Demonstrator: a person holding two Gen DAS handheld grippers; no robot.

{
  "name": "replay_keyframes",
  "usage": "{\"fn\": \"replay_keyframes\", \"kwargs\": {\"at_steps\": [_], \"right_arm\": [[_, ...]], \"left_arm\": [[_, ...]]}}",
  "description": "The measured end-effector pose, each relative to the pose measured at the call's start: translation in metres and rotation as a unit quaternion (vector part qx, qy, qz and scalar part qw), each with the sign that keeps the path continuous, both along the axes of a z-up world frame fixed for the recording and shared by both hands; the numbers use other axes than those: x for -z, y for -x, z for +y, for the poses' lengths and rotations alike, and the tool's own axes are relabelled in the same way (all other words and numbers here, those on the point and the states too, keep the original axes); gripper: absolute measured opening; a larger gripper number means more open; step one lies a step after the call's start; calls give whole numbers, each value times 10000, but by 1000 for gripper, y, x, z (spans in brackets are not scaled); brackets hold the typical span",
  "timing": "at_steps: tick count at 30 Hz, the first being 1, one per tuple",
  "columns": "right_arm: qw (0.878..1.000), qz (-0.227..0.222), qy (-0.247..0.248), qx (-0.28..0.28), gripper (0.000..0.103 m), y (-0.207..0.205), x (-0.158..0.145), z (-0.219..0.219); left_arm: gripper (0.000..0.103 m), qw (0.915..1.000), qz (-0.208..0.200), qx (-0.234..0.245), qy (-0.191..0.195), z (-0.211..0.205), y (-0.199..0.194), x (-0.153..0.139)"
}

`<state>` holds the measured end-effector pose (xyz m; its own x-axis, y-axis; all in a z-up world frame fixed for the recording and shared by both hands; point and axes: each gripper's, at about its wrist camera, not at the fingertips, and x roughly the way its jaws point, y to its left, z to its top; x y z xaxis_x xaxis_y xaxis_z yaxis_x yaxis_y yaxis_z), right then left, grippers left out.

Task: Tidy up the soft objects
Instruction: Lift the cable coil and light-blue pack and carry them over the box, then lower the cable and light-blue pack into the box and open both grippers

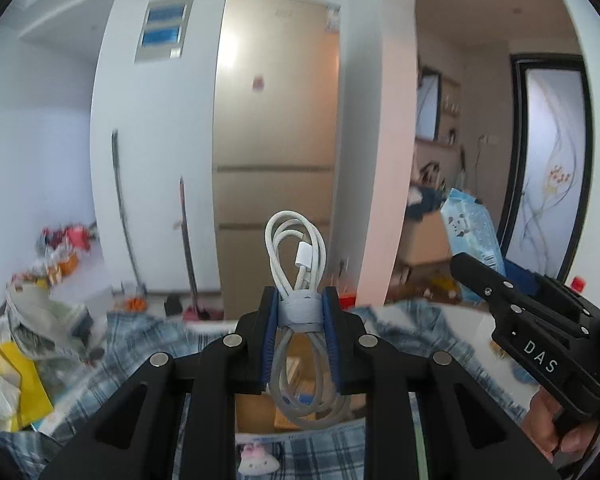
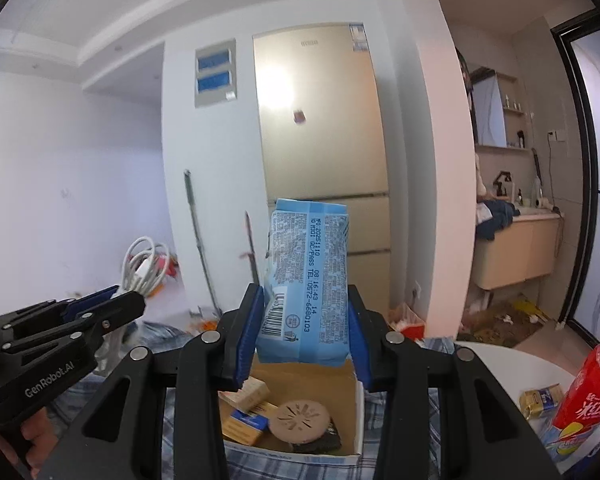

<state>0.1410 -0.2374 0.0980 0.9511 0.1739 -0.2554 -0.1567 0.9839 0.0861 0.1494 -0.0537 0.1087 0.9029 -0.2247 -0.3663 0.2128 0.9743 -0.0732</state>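
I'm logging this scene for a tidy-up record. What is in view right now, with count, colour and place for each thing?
cable bundle: one, white with a grey wrap, held upright in the left gripper
tissue pack: one, light blue, held in the right gripper above the box
cardboard box: one, brown inside, open, on the plaid cloth, holding small packets and a round disc
plaid cloth: one, blue and white, under the box
fridge: one, gold, against the far wall
red bottle: one, at the right edge
left gripper: one, black with blue pads, fingers shut on the cable
right gripper: one, black with blue pads, fingers shut on the pack
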Motion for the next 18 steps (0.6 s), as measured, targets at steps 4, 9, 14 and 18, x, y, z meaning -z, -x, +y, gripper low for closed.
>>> {"fn": "replay_keyframes", "kwargs": {"at_steps": [4, 9, 14, 18], "right_arm": [[9987, 502, 68, 17, 39, -23, 26, -2], [9939, 1056, 288, -104, 39, -47, 58, 4], [9892, 1371, 502, -162, 39, -59, 82, 9], [9824, 1779, 476, -300, 39, -74, 99, 11]], "left_arm": [[24, 9988, 478, -5, -66, 0, -27, 27], [24, 9979, 597, -209, -143, 7, -46, 63], [23, 9947, 950, -283, -276, 13, -64, 88], [24, 9895, 1358, -260, -418, 14, -79, 111]]}}
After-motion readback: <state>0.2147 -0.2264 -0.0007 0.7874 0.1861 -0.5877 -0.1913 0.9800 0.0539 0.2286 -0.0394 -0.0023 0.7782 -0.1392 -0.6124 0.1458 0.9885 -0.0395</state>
